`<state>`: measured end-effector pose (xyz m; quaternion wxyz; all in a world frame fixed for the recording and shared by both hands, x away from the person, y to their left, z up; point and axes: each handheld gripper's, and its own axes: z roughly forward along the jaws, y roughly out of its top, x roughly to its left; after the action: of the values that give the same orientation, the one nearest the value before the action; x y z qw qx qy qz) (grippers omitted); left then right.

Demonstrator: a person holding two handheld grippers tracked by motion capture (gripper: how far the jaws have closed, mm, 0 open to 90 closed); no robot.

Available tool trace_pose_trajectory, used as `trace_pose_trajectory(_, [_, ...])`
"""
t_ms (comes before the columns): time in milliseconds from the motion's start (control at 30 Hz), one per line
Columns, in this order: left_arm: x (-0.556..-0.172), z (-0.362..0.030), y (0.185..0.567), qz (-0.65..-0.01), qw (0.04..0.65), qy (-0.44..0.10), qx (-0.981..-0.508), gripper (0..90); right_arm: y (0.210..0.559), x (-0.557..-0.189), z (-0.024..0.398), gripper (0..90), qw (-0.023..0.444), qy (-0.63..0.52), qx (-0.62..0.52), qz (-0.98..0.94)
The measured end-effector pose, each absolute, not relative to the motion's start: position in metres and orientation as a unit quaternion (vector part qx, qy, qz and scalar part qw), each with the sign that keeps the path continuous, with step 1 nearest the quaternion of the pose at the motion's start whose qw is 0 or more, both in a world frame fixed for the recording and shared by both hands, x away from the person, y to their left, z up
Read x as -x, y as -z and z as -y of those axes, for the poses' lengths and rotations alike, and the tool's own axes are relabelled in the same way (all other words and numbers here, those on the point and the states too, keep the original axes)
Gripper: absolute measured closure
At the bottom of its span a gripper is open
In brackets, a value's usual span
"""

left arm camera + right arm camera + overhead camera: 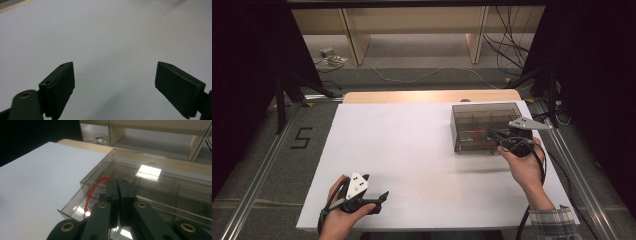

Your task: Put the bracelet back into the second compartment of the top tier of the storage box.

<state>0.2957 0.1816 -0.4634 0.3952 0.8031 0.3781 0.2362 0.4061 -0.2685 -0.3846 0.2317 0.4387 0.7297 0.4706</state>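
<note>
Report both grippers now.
Left gripper: open, holding nothing, over the white table.
Right gripper: shut on the red loop at the clear box.

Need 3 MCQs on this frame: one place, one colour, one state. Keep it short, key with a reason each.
1. Where does the smoky clear box sit on the white table?
A. far right part
B. near left corner
C. dead centre

2. What colour is the thin loop at the box front?
A. blue
B. red
C. yellow

3. How do the fingers of the left gripper stand?
A. shut on the box
B. shut on nothing
C. wide apart over bare table

Key:
1 A, the high view shows the box by the right gripper, towards the far right edge.
2 B, the right gripper view shows a red loop beside its closed fingers.
3 C, the left gripper view shows both fingers spread with white table between.
</note>
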Motion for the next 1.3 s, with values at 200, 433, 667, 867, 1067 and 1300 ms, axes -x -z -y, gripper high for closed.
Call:
trace_pose_trajectory(200, [-0.296,-0.182,0.463,-0.378,0.395,-0.236,-0.803,16.1,0.385,-0.406,0.271,88.5,0.232,-0.468,-0.440,-0.730])
trace_pose_trajectory(433, [-0.296,-0.182,0.464,-0.379,0.396,-0.236,-0.803,16.1,0.385,-0.406,0.273,88.5,0.232,-0.467,-0.443,-0.730])
trace_pose_trajectory(667, [-0.296,-0.182,0.464,-0.379,0.396,-0.236,-0.803,16.1,0.385,-0.405,0.276,88.5,0.234,-0.465,-0.444,-0.730])
trace_pose_trajectory(867, [-0.296,-0.182,0.464,-0.379,0.395,-0.236,-0.803,16.1,0.386,-0.405,0.278,88.5,0.234,-0.462,-0.447,-0.729])
trace_pose_trajectory(1067, [-0.296,-0.182,0.464,-0.378,0.395,-0.236,-0.803,16.1,0.386,-0.405,0.279,88.5,0.234,-0.460,-0.446,-0.731])
trace_pose_trajectory(1300, [-0.296,-0.182,0.464,-0.379,0.396,-0.236,-0.803,16.1,0.387,-0.405,0.281,88.5,0.234,-0.456,-0.451,-0.731])
